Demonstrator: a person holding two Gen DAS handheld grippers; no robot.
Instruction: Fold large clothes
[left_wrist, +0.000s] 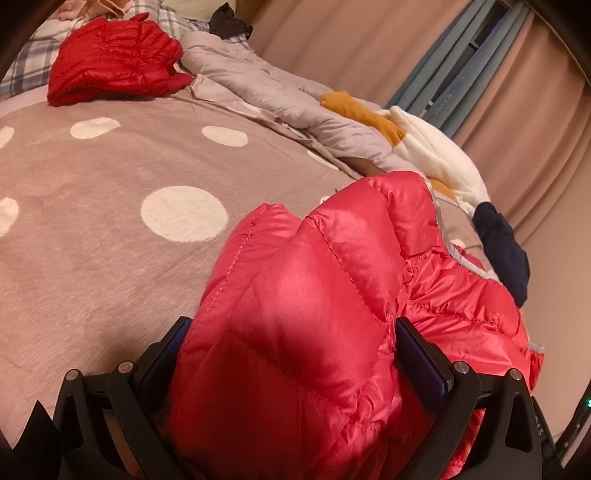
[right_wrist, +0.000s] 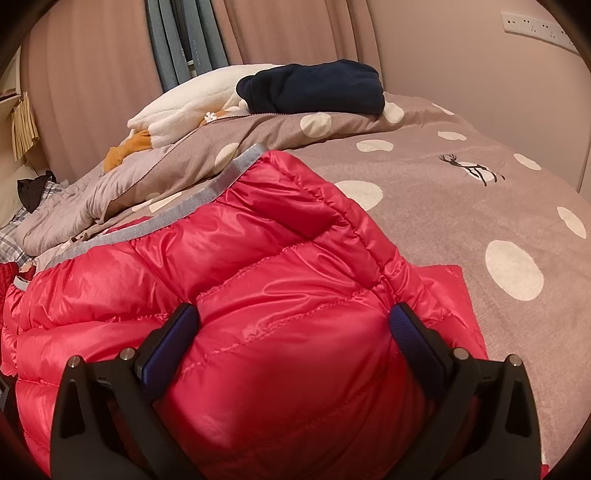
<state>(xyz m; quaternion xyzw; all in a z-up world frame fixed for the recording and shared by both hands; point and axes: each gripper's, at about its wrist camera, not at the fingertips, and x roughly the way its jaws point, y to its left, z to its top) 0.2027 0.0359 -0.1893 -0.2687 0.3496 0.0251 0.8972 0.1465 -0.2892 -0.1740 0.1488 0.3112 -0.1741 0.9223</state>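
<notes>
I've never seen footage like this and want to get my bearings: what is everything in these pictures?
puffer jacket: one, pink-red, on the bed, bunched between both tongs
second jacket: one, red, far end of bed
bedspread: one, taupe with white dots
grey quilt: one, crumpled along the curtain side
white fleece: one, beside the navy garment
curtains: pink and grey-blue
left tongs: closed on the puffer jacket
right tongs: likewise

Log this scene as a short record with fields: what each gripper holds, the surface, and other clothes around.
left gripper: shut on pink jacket
right gripper: shut on pink jacket
surface: bed, dotted cover
folded: red jacket at far end; navy garment by curtain
loose: grey quilt, white fleece
</notes>
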